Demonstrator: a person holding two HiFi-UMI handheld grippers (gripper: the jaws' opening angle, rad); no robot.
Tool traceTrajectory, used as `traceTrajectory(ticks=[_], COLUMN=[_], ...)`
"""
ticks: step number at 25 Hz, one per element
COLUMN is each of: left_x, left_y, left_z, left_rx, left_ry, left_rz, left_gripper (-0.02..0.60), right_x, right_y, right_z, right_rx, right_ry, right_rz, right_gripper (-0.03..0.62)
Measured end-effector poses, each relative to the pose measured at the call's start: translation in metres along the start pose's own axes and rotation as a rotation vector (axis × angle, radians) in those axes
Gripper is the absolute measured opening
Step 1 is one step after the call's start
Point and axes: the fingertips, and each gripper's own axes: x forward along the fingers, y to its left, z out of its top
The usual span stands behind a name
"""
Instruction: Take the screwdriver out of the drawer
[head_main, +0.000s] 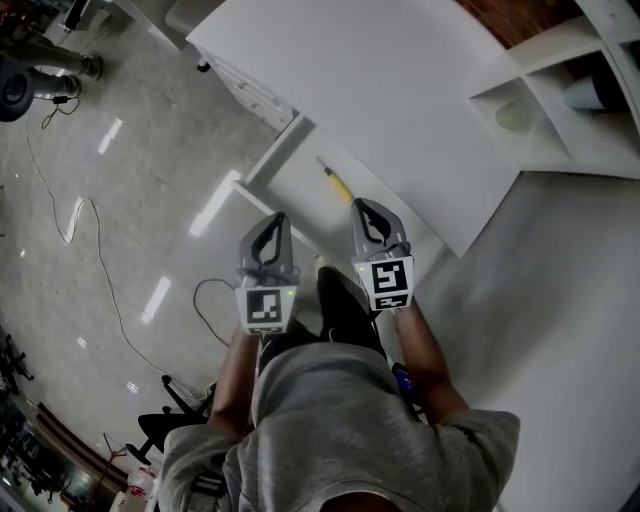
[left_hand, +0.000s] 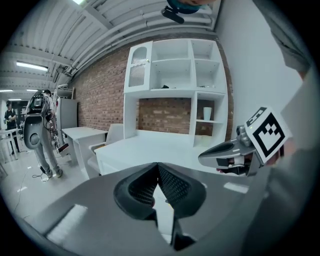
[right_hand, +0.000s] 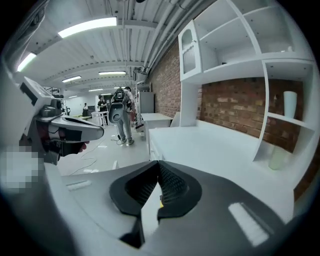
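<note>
One screwdriver (head_main: 338, 183) lies in the drawer (head_main: 296, 190) just beyond the right tongs (head_main: 358, 204).

Lit brightly from above by ceiling strip lights (right_hand: 89, 26). Glared in white streaks off the glossy floor (head_main: 150, 180) and washed out the white desk (head_main: 400, 100). Left the drawer (head_main: 295, 190) in soft, faint shade. Bowed straight lines near the dark round rims of both gripper views; blurred the closest parts there.

My left gripper (head_main: 274, 222) and right gripper (head_main: 362, 208) hide the drawer's (head_main: 290, 180) near end; I can't resolve the screwdriver's (head_main: 337, 183) tip.
</note>
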Motion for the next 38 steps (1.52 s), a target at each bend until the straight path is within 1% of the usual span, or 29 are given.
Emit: traceTrajectory(ticks=[3, 6, 12, 18, 21, 24, 28, 32, 35, 38], left_x=[0.020, 0.038, 0.065, 0.083, 0.088, 0.093, 0.101, 0.104, 0.105, 0.106], left_y=[0.000, -0.001, -0.002, 0.002, 0.005, 0.006, 0.007, 0.006, 0.007, 0.009], left_z=[-0.018, -0.036, -0.075, -0.107, -0.115, -0.124, -0.130, -0.136, -0.143, -0.144], left_rx=[-0.013, -0.008, -0.035, -0.062, -0.086, -0.094, -0.113, -0.130, -0.117, -0.126], left_ry=[0.037, 0.064, 0.127, 0.173, 0.184, 0.207, 0.217, 0.236, 0.246, 0.248], left_rz=[0.005, 0.001, -0.007, -0.009, 0.002, 0.000, 0.005, 0.004, -0.002, 0.001], left_gripper=[0.012, 0.012, 0.012, 0.012, 0.012, 0.012, 0.012, 0.012, 0.012, 0.012], right_x=[0.024, 0.044, 0.081, 0.117, 0.132, 0.146, 0.164, 0.177, 0.181, 0.185], right_y=[-0.005, -0.009, -0.014, -0.019, -0.019, -0.019, -0.017, -0.017, -0.017, -0.016], right_z=[-0.021, -0.041, -0.079, -0.118, -0.134, -0.149, -0.174, -0.195, -0.211, -0.215], right_rx=[0.002, -0.004, -0.007, -0.004, 0.000, -0.004, 0.000, -0.004, -0.008, -0.019], right_ry=[0.057, 0.099, 0.167, 0.245, 0.285, 0.322, 0.397, 0.457, 0.490, 0.515], right_rz=[0.054, 0.090, 0.126, 0.141, 0.160, 0.179, 0.209, 0.220, 0.222, 0.228], right_gripper=[0.003, 0.003, 0.003, 0.005, 0.055, 0.078, 0.126, 0.140, 0.141, 0.141])
